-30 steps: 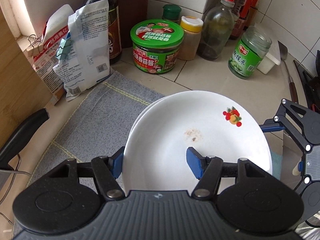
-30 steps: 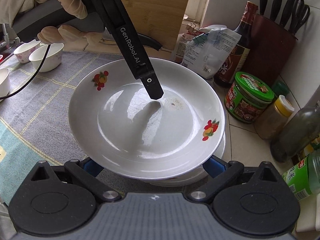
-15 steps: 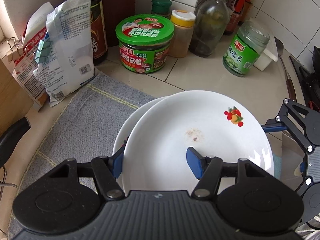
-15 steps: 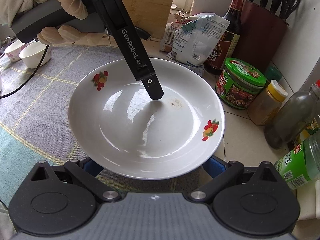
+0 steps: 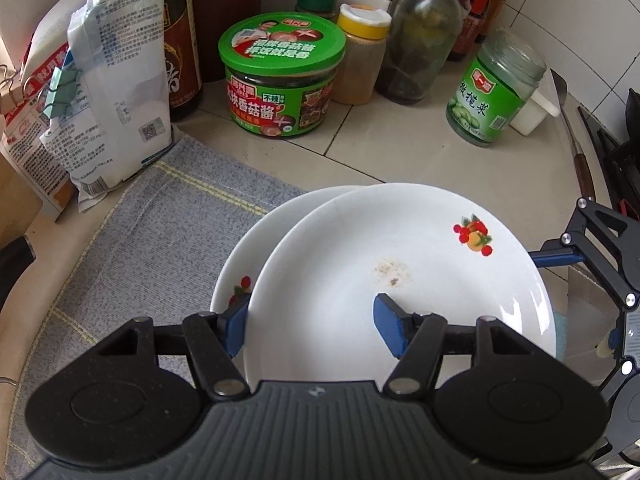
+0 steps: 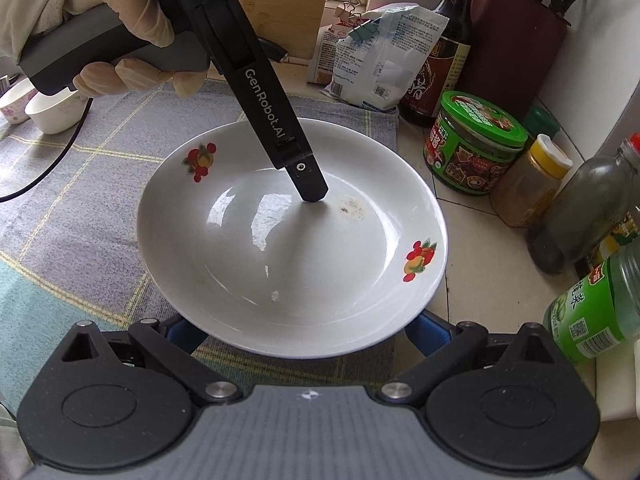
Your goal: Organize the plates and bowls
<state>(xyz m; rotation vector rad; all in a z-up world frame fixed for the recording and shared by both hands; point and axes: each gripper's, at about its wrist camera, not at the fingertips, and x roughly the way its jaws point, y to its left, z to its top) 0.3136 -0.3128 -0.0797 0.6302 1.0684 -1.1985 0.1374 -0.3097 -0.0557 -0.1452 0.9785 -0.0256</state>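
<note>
- Left wrist view: left gripper (image 5: 312, 326) pinches the near rim of the top plate (image 5: 400, 280). 1 blue pad sits inside the dish, the other under the rim on the left.
- Top plate is white with a fruit print (image 5: 473, 234) and a small brown smear near its centre. It is held over a second plate (image 5: 248, 256), offset to the right, so the lower plate's left edge shows.
- Second plate rests on the grey cloth (image 5: 160, 224) on the counter.
- Beyond the plates: green-lidded jar (image 5: 282, 74), yellow-capped spice jar (image 5: 362, 58), glass bottle (image 5: 422, 36), green-labelled jar (image 5: 494, 88), white packet (image 5: 116, 92).
- Right gripper (image 5: 600, 256) enters at the right edge, a blue finger reaching under the top plate's rim.
- Right wrist view: right gripper (image 6: 306, 330) has its 2 blue fingers spread wide under the near rim of the top plate (image 6: 288, 264). Tips are hidden, so contact cannot be told.
- A gloved hand (image 6: 116, 28) holds the left gripper's handle; its finger stands in the dish.
- 2 small bowls (image 6: 52, 110) sit on the cloth at far left.
</note>
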